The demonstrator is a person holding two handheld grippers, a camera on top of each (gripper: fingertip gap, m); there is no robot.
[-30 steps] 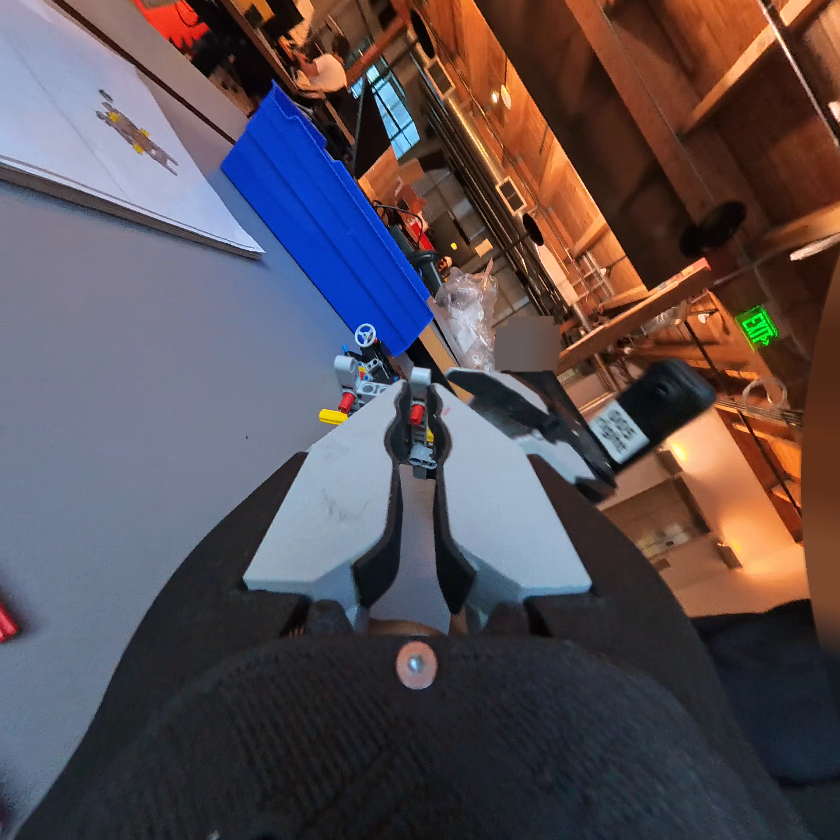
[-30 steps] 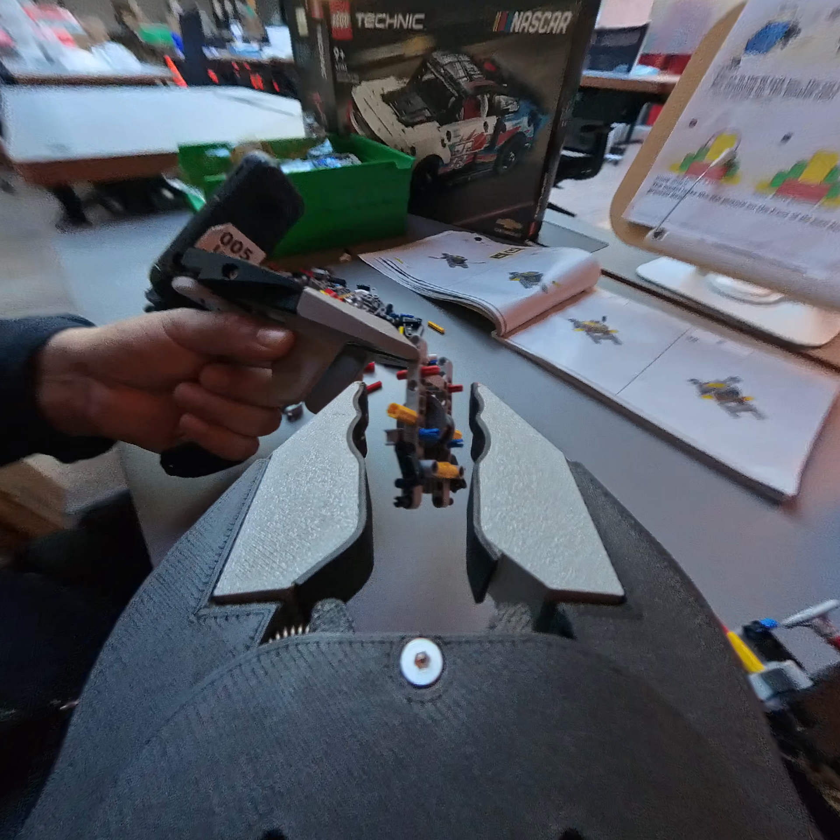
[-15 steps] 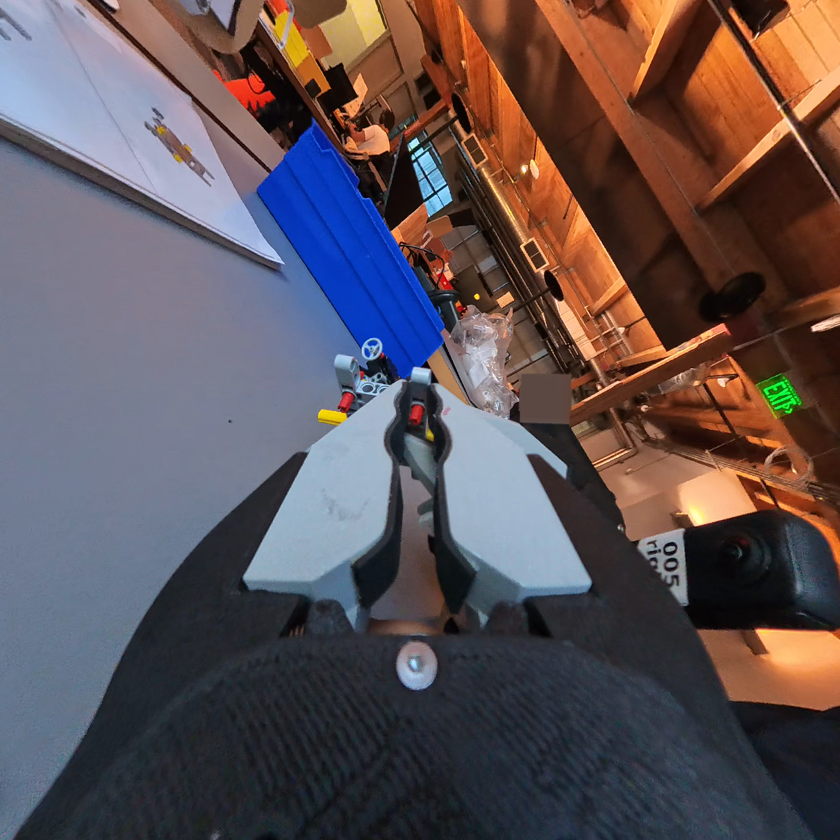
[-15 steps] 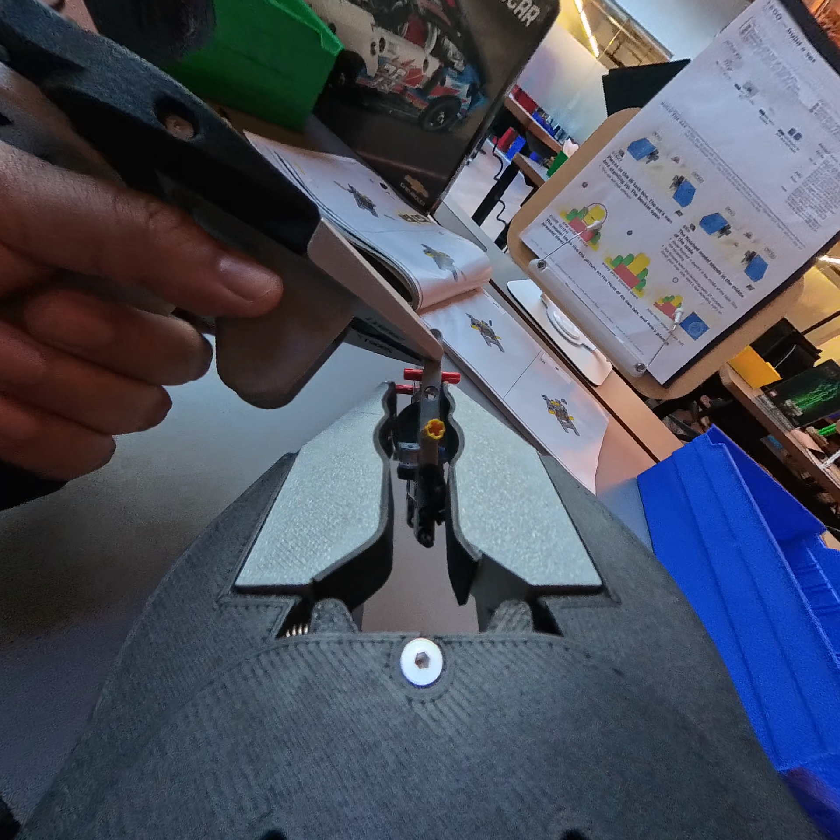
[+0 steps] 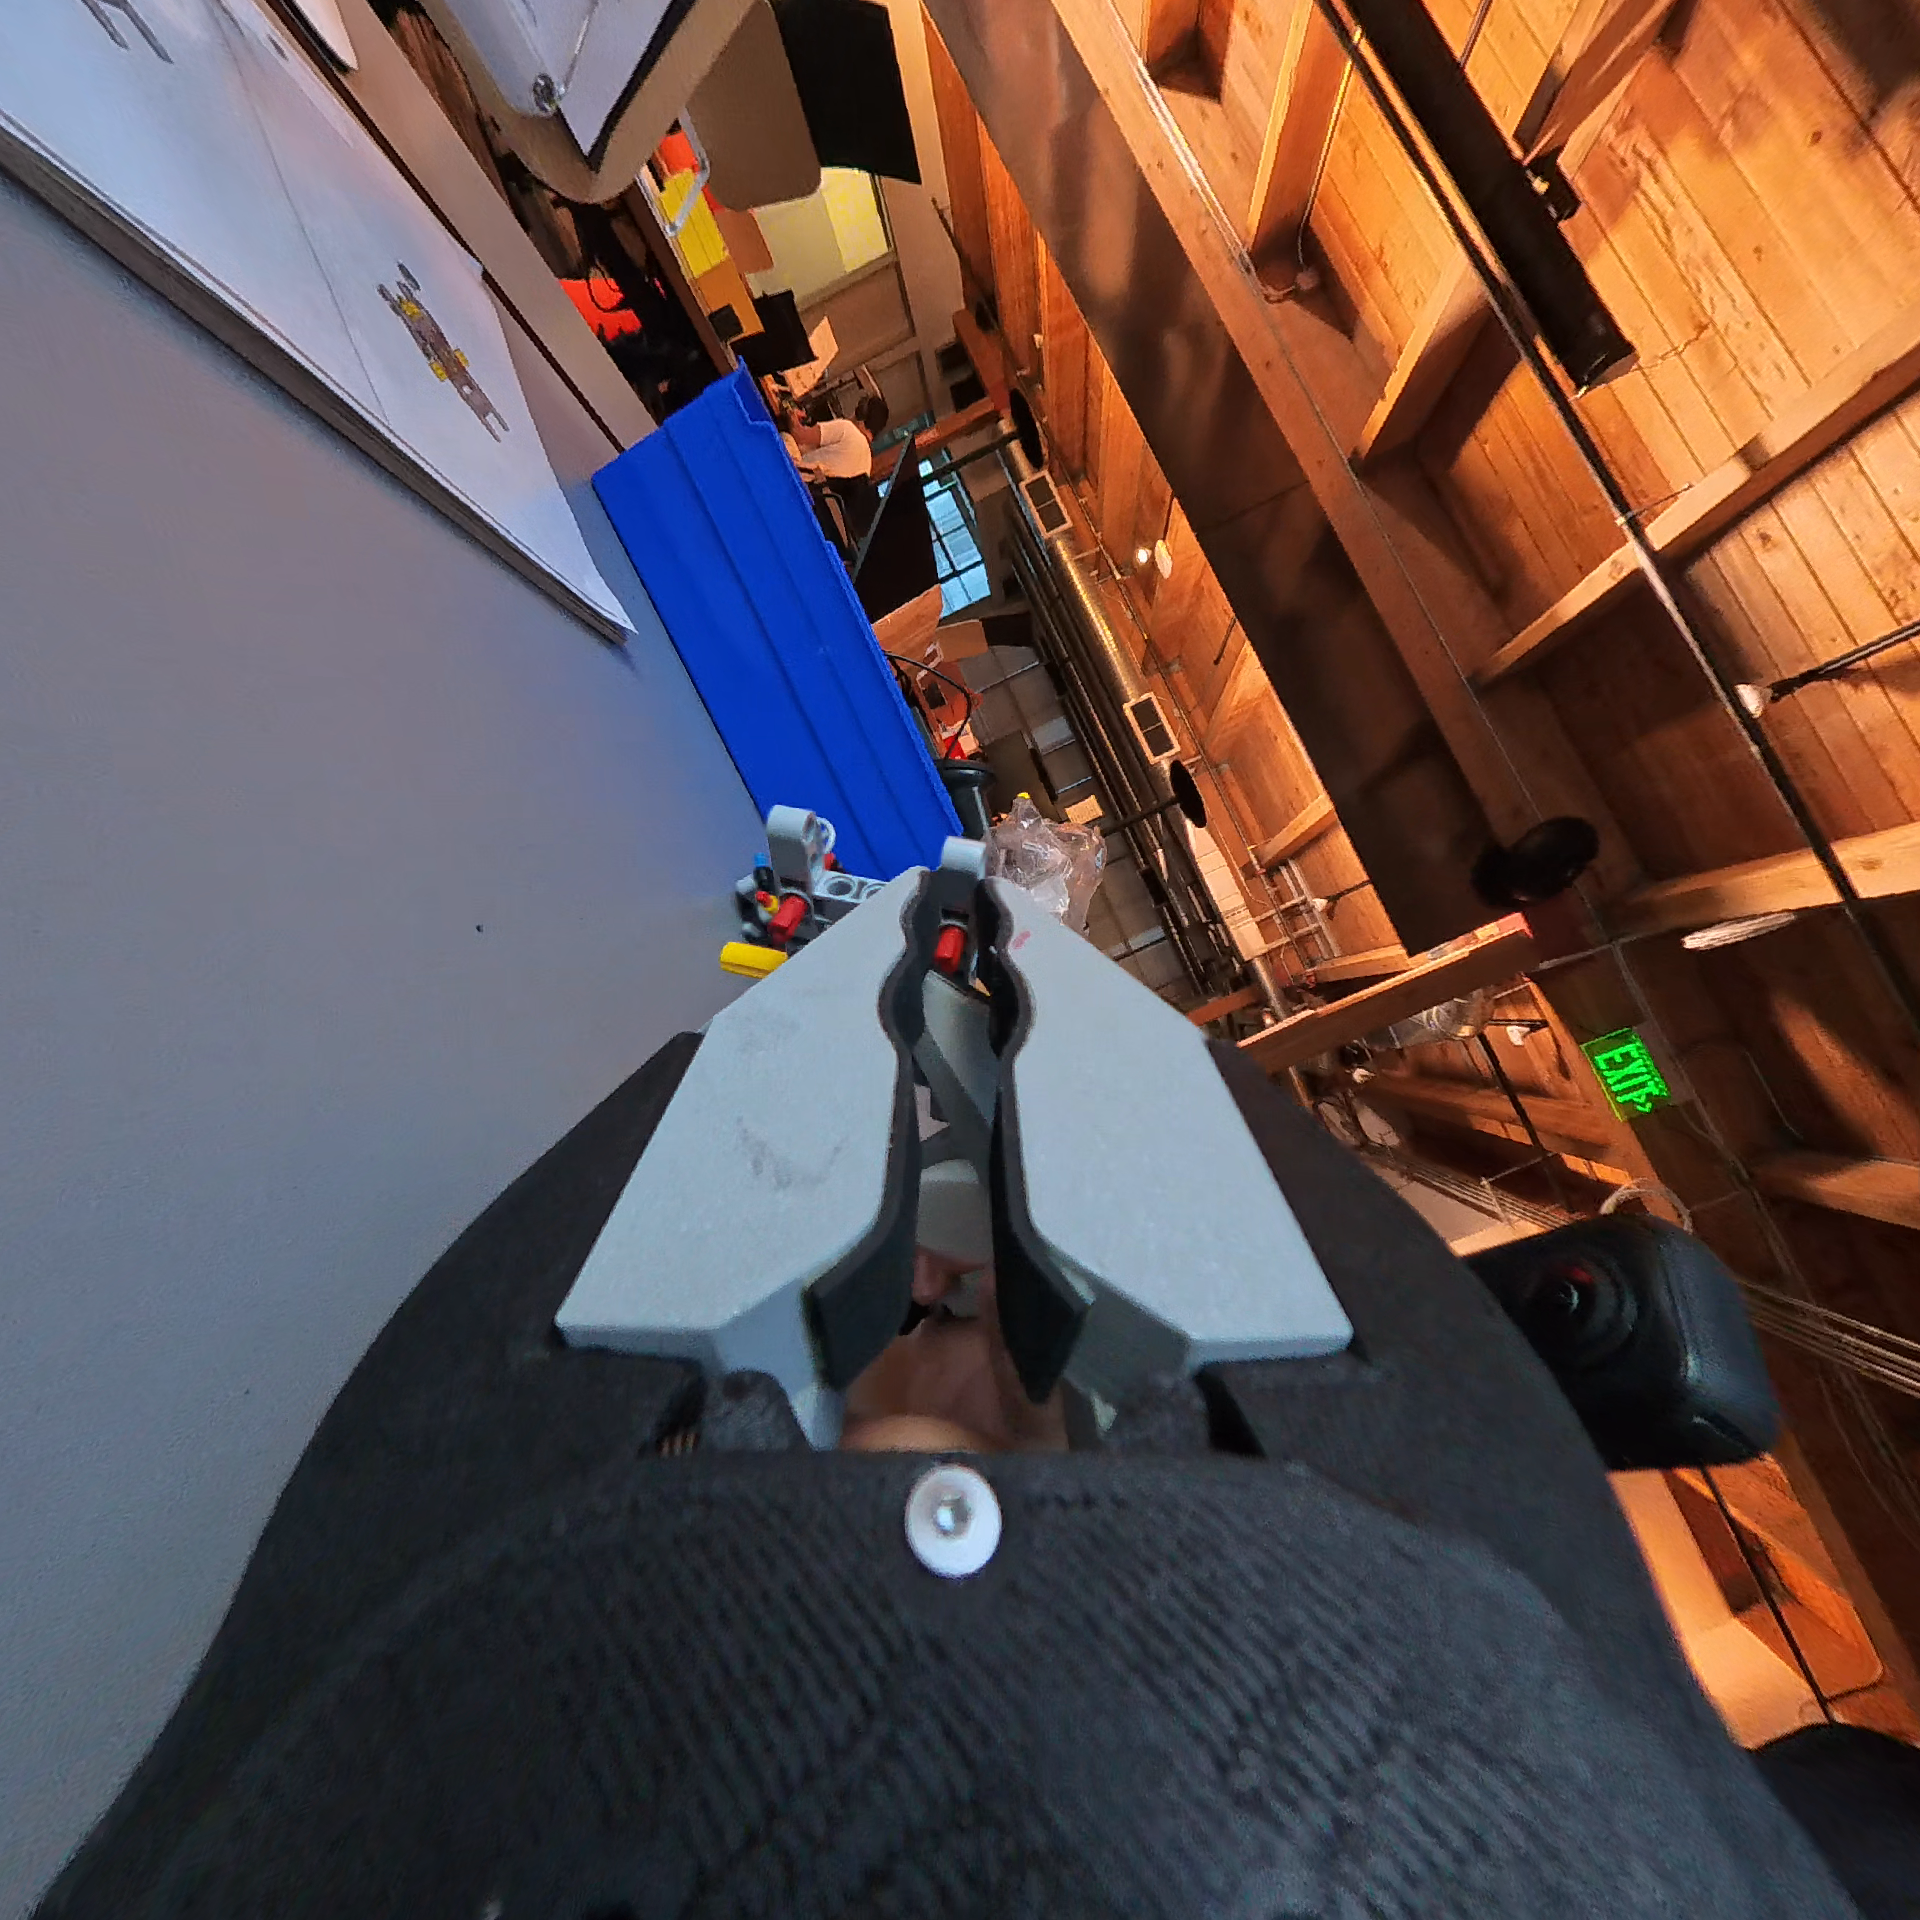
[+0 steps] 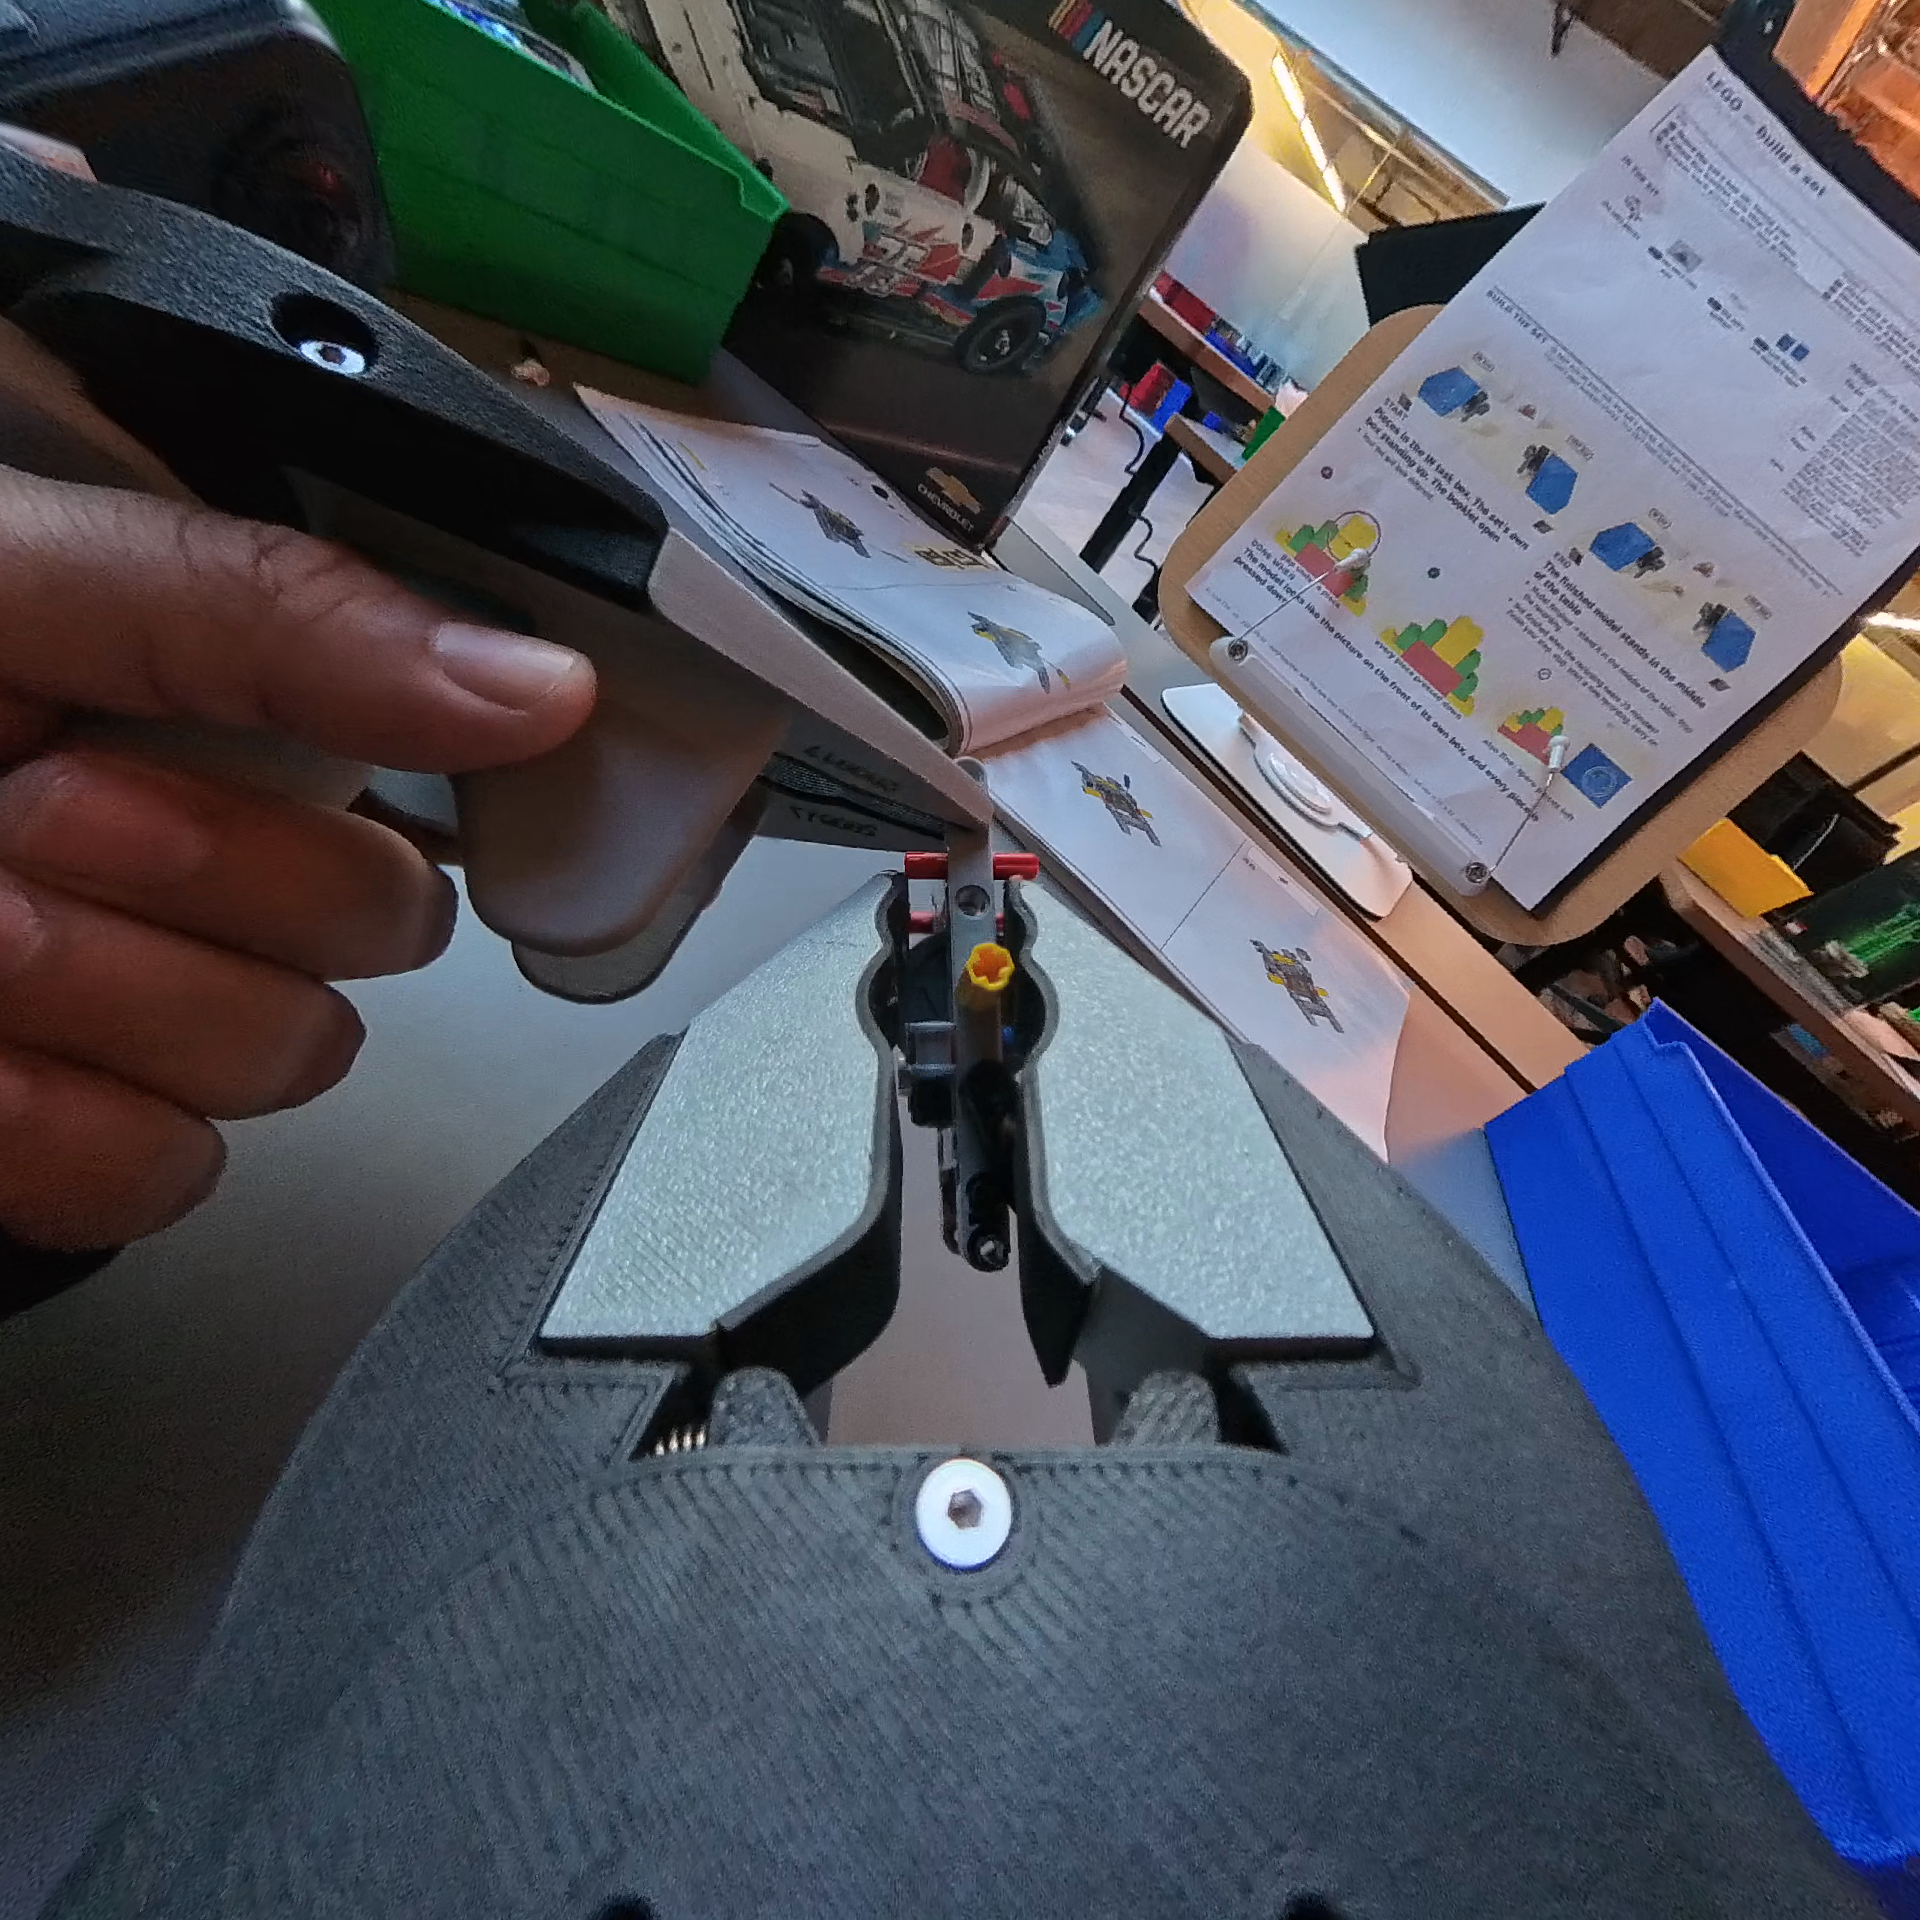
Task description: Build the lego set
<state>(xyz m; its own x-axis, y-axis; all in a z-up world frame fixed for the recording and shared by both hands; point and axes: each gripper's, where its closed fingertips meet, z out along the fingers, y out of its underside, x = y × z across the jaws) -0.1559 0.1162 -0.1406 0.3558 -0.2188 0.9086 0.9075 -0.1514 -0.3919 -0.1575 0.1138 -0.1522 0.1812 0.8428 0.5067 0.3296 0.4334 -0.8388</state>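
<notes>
Where the right gripper [image 6: 961,904] a second ago stood wide on either side of the model [image 6: 971,1039], its pads [image 6: 883,935] now press against it from both sides, the yellow pin and dark beams caught in the notch between them. The model hangs in the air above the table [image 6: 468,1091], not resting on it. Its grey top beam [image 5: 961,857] is pinched, as before, by the nearly closed tips of the left gripper [image 5: 951,904], which a hand [image 6: 208,831] brings in from the left. Both grippers thus hold the one model. Around it: a second small model [image 5: 795,894] on the table, an open booklet [image 6: 935,623], a blue bin [image 6: 1714,1299] and a green bin [image 6: 540,197].
</notes>
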